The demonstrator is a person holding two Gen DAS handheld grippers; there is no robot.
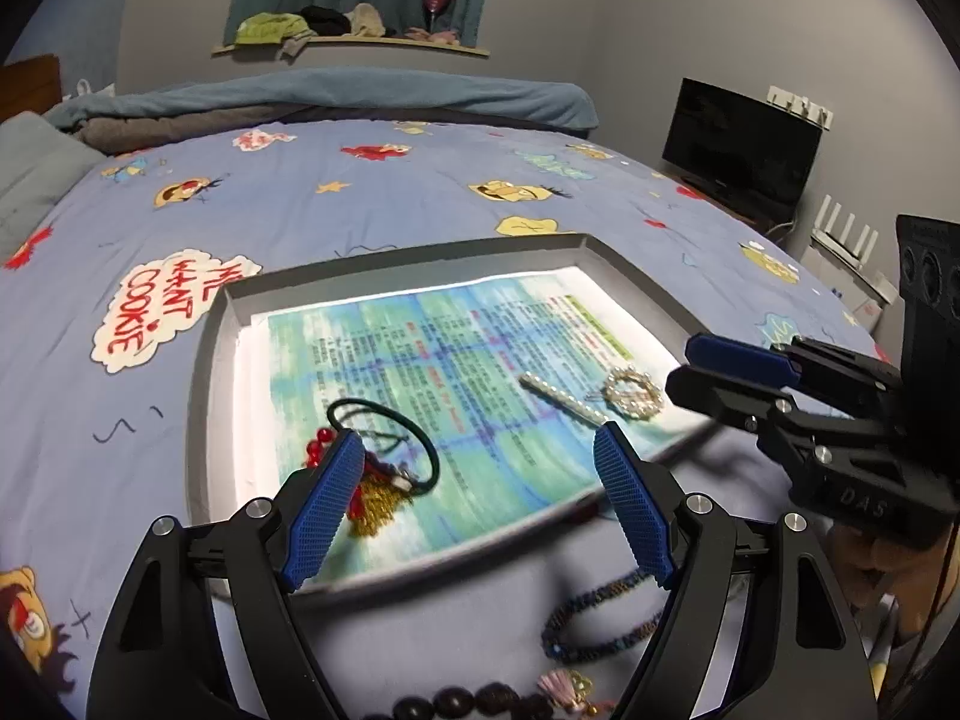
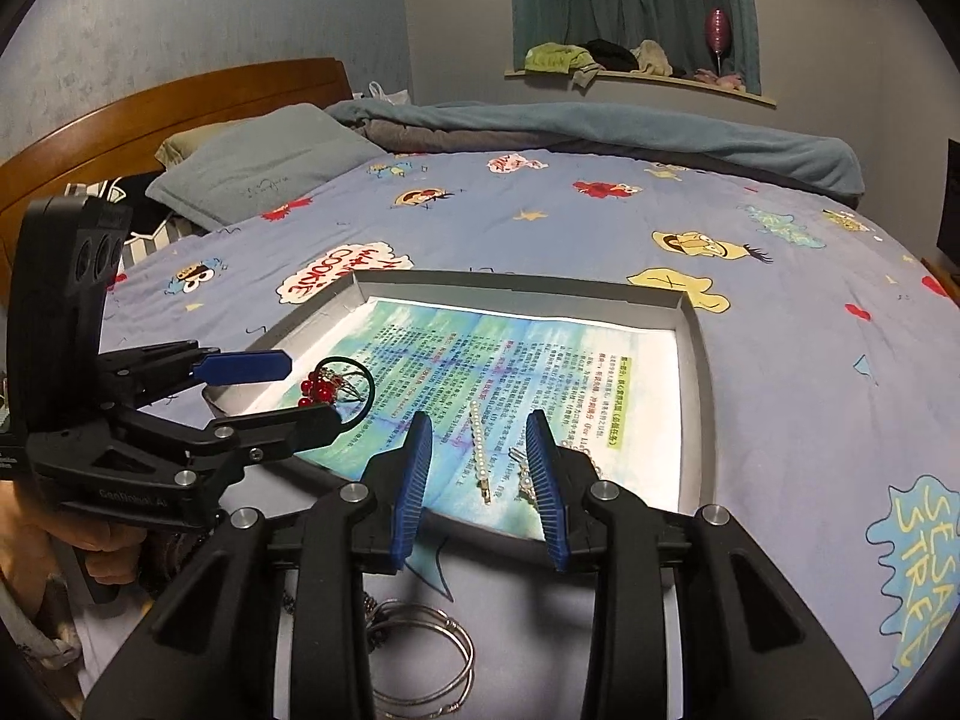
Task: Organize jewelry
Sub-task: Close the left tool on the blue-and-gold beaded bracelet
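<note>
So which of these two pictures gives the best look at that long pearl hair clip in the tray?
The right wrist view. The pearl hair clip lies close and sharp between the right gripper's open fingers, its single row of pearls and gold end clear. The left wrist view shows the same clip farther off and smaller, beside a round pearl piece.

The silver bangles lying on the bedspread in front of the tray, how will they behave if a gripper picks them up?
The silver bangles look like thin rigid metal rings, so probably stiff and light. Several lie loosely stacked, so gripping one likely leaves the others sliding or dangling. Smooth metal may slip on the pads; the soft bedspread should stop rolling.
</note>
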